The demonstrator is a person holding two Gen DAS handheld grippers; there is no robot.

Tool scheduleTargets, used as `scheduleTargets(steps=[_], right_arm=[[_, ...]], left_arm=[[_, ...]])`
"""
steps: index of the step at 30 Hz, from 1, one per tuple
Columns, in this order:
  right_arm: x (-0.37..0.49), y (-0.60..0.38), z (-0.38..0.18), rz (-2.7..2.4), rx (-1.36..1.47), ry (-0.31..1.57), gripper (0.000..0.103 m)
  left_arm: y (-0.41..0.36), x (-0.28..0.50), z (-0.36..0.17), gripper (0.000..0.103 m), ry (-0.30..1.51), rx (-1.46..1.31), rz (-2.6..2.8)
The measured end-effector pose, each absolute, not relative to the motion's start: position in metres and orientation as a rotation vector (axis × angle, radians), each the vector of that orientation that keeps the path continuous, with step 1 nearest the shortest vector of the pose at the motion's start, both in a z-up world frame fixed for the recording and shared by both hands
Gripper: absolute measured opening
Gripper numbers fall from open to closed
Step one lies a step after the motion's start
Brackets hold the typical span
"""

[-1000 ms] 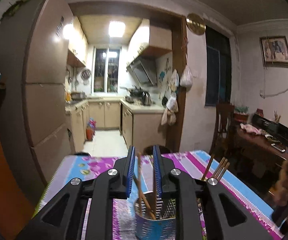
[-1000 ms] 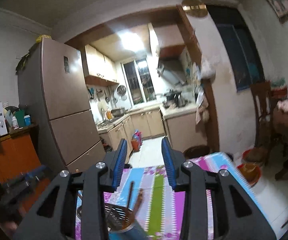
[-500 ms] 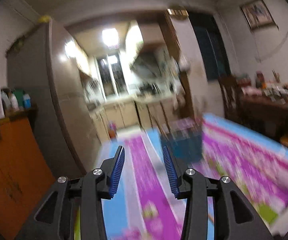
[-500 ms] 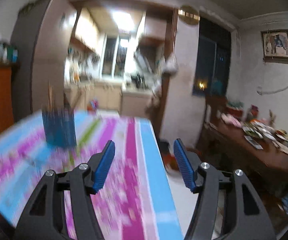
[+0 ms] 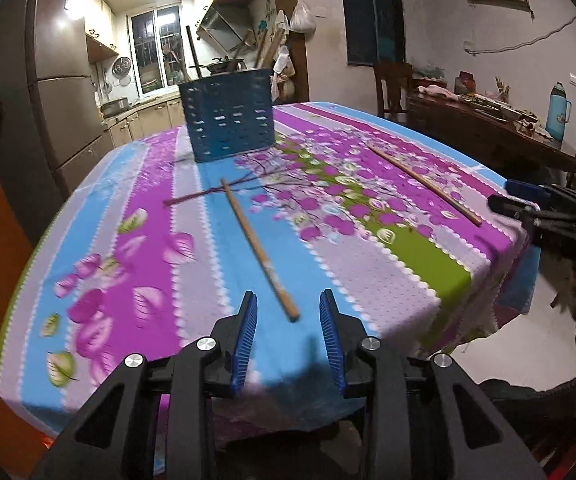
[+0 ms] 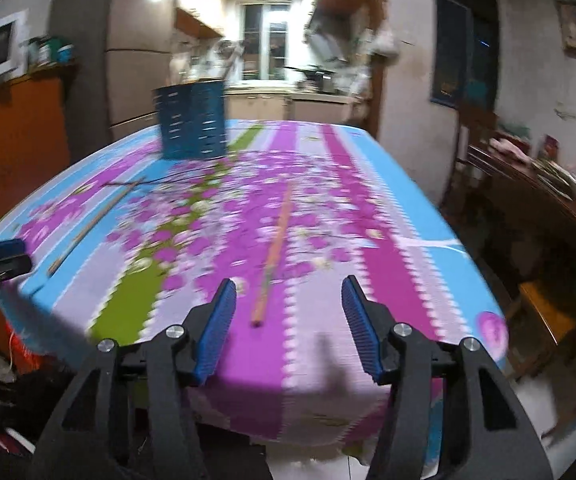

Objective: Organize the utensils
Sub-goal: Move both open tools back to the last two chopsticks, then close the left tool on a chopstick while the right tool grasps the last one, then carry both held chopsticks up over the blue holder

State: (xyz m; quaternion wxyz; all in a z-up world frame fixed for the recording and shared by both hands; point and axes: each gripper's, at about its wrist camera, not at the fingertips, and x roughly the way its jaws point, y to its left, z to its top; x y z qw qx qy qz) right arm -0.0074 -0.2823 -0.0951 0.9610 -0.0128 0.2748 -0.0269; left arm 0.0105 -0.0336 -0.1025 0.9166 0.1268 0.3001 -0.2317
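A blue perforated utensil holder (image 5: 227,120) (image 6: 191,120) stands at the far side of the table, with a few sticks rising out of it. Two wooden chopsticks lie loose on the tablecloth. One chopstick (image 5: 257,246) points at my left gripper (image 5: 288,296); its near end sits between the closing jaws, untouched by the pads. The other chopstick (image 6: 273,252) (image 5: 424,184) ends just ahead of my right gripper (image 6: 289,282), left of centre between its closing jaws, also untouched. Each gripper hovers at the table's near edge and holds nothing.
The table wears a striped floral tablecloth (image 5: 368,216) that drops off at the near edge and right side. A cluttered wooden side table (image 5: 488,120) and a chair (image 5: 392,84) stand to the right. An orange cabinet (image 6: 11,140) and a fridge (image 5: 67,92) are to the left.
Both grippers were up close over the holder. They have drawn back and sunk to the table's near edge, tilted down, with jaws wider apart. The loose chopsticks have come into view.
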Motion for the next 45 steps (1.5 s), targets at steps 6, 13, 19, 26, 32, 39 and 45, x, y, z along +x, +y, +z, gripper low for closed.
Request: scheduleTargets(steps=[6,13,19,26,32,39,45], right_arm=[[-0.003,-0.267,-0.105,-0.001,-0.063,0.55,0.049],[0.003,-0.275,-0.12,-0.022,-0.021,0.56,0.027],[-0.001,-0.274,-0.125,-0.034,0.031,0.527,0.008],[-0.002,-0.276,-0.123,-0.046,0.083,0.527,0.007],[-0.001,-0.275,-0.12,-0.036,0.086,0.539,0.006],[-0.003,-0.266,-0.107,-0.028,0.035,0.504,0.006],[-0.004,-0.256,-0.088,-0.006,-0.019,0.455,0.006]], left_arm=[[-0.051,0.015,-0.118,0.034,0.603,0.267,-0.433],[-0.047,0.02,-0.124,0.032,0.61,0.205,-0.408],[-0.046,0.022,-0.124,0.016,0.614,0.192,-0.373],[-0.045,0.023,-0.123,0.01,0.625,0.193,-0.347],[-0.043,0.025,-0.121,0.009,0.642,0.192,-0.339],[-0.037,0.026,-0.118,0.009,0.642,0.181,-0.318],[-0.03,0.028,-0.11,0.008,0.635,0.174,-0.291]])
